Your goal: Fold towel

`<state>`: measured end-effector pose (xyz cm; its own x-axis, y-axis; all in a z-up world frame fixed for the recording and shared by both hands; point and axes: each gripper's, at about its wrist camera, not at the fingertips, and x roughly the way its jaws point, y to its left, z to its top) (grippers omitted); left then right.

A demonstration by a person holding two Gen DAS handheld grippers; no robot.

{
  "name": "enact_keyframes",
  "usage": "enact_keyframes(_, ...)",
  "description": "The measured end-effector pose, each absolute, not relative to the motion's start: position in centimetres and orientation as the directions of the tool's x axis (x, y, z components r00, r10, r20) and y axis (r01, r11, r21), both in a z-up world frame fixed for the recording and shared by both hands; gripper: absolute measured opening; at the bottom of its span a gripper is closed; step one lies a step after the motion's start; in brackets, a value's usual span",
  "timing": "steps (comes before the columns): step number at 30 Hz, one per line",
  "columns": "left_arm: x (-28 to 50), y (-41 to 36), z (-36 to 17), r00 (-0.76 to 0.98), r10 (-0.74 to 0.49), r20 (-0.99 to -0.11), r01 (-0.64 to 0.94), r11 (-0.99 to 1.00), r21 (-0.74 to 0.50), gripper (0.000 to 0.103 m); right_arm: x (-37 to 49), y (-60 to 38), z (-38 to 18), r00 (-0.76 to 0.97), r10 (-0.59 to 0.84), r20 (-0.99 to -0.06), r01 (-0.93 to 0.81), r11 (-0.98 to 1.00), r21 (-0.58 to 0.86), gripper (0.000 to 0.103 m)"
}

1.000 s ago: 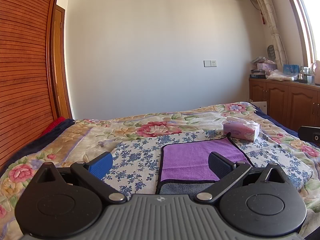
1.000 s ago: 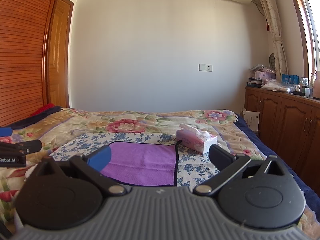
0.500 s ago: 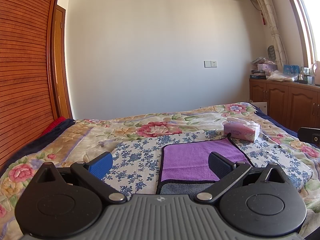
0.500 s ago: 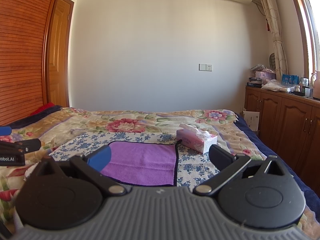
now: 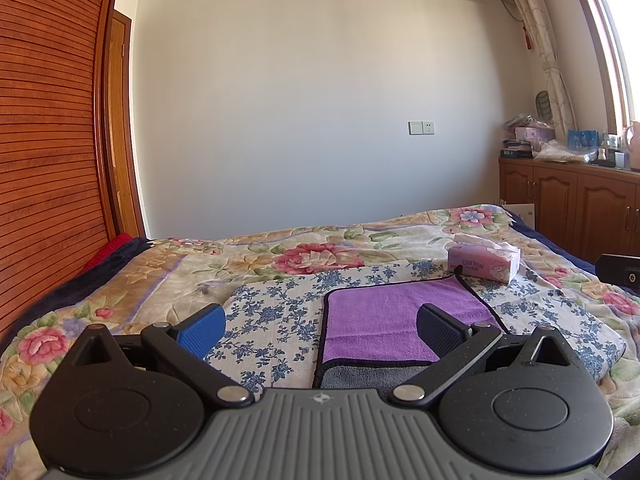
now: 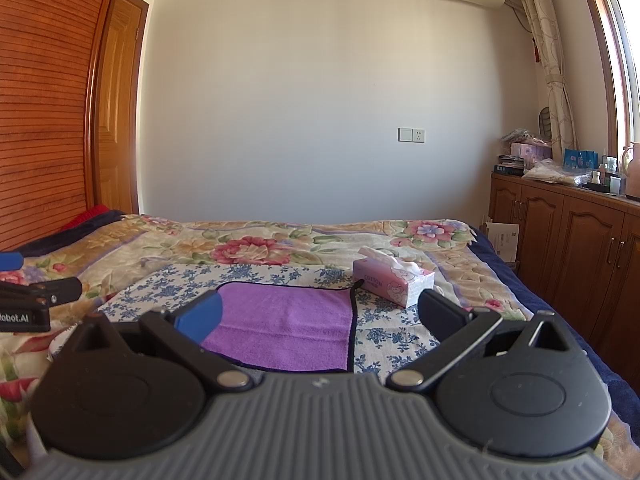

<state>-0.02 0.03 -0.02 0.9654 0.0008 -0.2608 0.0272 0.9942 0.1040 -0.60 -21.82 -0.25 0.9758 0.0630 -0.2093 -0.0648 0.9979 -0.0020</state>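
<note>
A purple towel (image 5: 384, 316) with a dark border and a grey underside strip (image 5: 360, 376) at its near edge lies flat on a blue-flowered cloth (image 5: 276, 308) on the bed. It also shows in the right wrist view (image 6: 288, 320). My left gripper (image 5: 320, 326) is open and empty, held above the towel's near left part. My right gripper (image 6: 320, 314) is open and empty, held above the towel's near right part. The left gripper's side (image 6: 24, 304) shows at the left edge of the right wrist view.
A pink tissue box (image 5: 484, 262) stands just past the towel's far right corner, also in the right wrist view (image 6: 394, 278). A floral bedspread (image 5: 280, 252) covers the bed. Wooden cabinets (image 6: 580, 248) line the right wall. A slatted wooden wardrobe (image 5: 40, 160) stands left.
</note>
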Motion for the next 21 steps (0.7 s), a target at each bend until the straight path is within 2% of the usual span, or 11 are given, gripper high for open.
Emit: enact_keyframes(21,-0.02,0.02,-0.02,0.965,0.001,-0.261,0.027,0.994,0.104,0.103,-0.63,-21.66,-0.10,0.975,0.063,-0.211,-0.065,0.998,-0.003,0.103)
